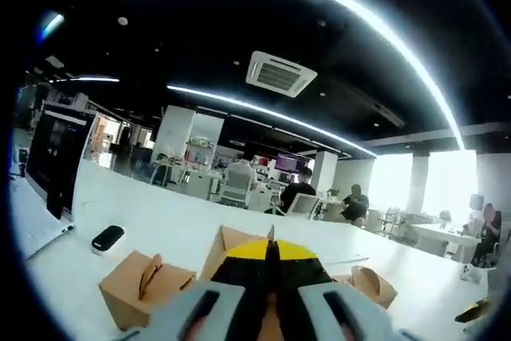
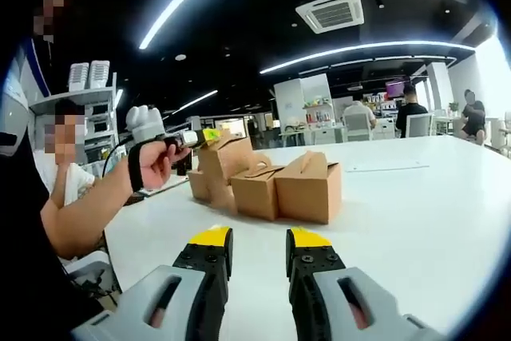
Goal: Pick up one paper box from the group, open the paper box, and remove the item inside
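Three kraft paper boxes with folded carry-handle tops sit bunched together at centre frame in the right gripper view, on the white worktop (image 2: 415, 197): the nearest box (image 2: 308, 188), a middle box (image 2: 257, 189) touching it, and behind them a rear box (image 2: 217, 164) which the left gripper (image 2: 201, 136), held in a person's hand (image 2: 156, 164) at left of frame, grips by its top flap. All the boxes are closed, so their contents are hidden. In the left gripper view the left gripper's yellow-tipped jaws are pressed together at bottom centre on that box's edge, hiding most of it; another box (image 1: 144, 287) sits lower left, one more (image 1: 369, 285) is partly cut off behind the jaws. A dark mouse (image 1: 107, 238) lies beside a monitor (image 1: 56, 157) at left. The right gripper (image 2: 259, 241) hovers at bottom centre, jaws apart and empty.
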The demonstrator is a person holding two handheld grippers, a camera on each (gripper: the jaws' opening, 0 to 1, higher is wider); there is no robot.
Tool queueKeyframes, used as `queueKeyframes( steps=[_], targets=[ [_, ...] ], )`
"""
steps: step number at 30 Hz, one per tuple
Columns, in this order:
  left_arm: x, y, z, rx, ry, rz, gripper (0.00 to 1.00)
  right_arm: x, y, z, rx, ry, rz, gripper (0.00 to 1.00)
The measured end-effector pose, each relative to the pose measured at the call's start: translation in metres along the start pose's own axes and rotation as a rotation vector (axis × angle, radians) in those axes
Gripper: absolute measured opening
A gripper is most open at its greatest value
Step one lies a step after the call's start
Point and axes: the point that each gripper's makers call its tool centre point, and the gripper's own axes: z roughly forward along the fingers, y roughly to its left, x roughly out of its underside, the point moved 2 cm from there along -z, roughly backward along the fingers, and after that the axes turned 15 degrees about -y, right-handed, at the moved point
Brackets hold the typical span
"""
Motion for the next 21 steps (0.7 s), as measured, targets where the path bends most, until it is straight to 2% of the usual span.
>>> queueKeyframes(
  steps=[6,9,15,21],
  targets=[
    [-0.016,-0.007,-0.013,0.059,-0.017,0.01,0.04,-0.001,0.002,0.001,-0.002,0.003,-0.002,0.27],
    [-0.015,-0.016,-0.018,0.132,0.015,-0.032,0.04,-0.002,0.004,0.002,-0.006,0.004,-0.006,0.27],
    [-0.017,-0.017,-0.03,0.182,0.022,-0.035,0.04,-0.003,0.004,0.003,-0.007,0.007,-0.017,0.27],
    [-0.018,-0.015,-0.042,0.218,0.054,-0.039,0.04,-0.007,0.008,0.004,-0.01,0.006,-0.022,0.27]
  ],
)
